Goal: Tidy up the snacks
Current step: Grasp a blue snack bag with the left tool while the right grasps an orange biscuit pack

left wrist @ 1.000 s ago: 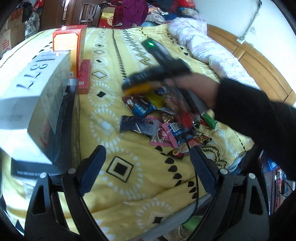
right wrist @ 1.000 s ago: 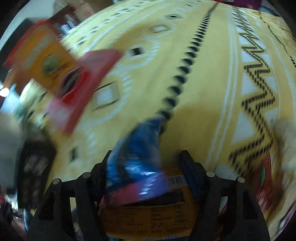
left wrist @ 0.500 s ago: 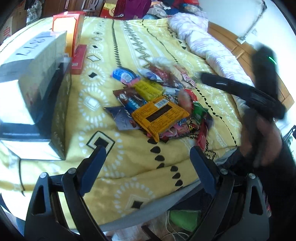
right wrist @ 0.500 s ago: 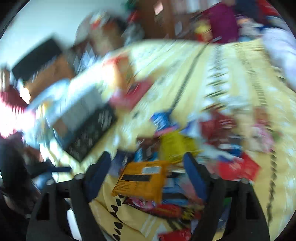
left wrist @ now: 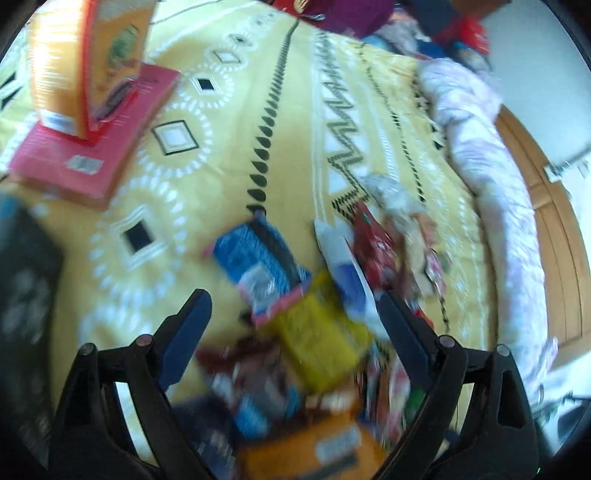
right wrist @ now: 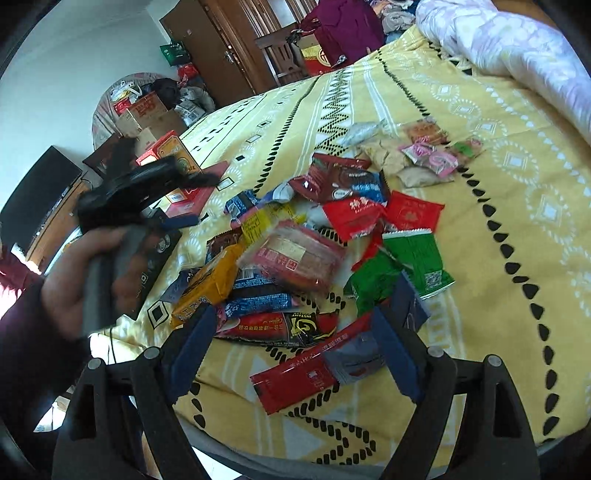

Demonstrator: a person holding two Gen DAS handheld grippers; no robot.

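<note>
A yellow patterned bedspread (right wrist: 480, 155) with black and white diamond and zigzag bands covers the bed; a bunched pale floral quilt (right wrist: 509, 48) lies along its far edge, against a wooden headboard (left wrist: 554, 206); a purple garment (right wrist: 343, 26) hangs over a wooden chair (right wrist: 280, 55) past the bed's end; a brown door (right wrist: 221, 48) stands in the white wall; cardboard boxes (right wrist: 147, 110) pile below it; a dark screen (right wrist: 37, 192) sits at the left.

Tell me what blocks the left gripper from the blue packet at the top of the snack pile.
Nothing visible does. The left gripper is open, and the blue packet lies on the yellow bedspread just beyond its jaws, uncovered. A yellow packet lies beside it, between the jaws.
</note>
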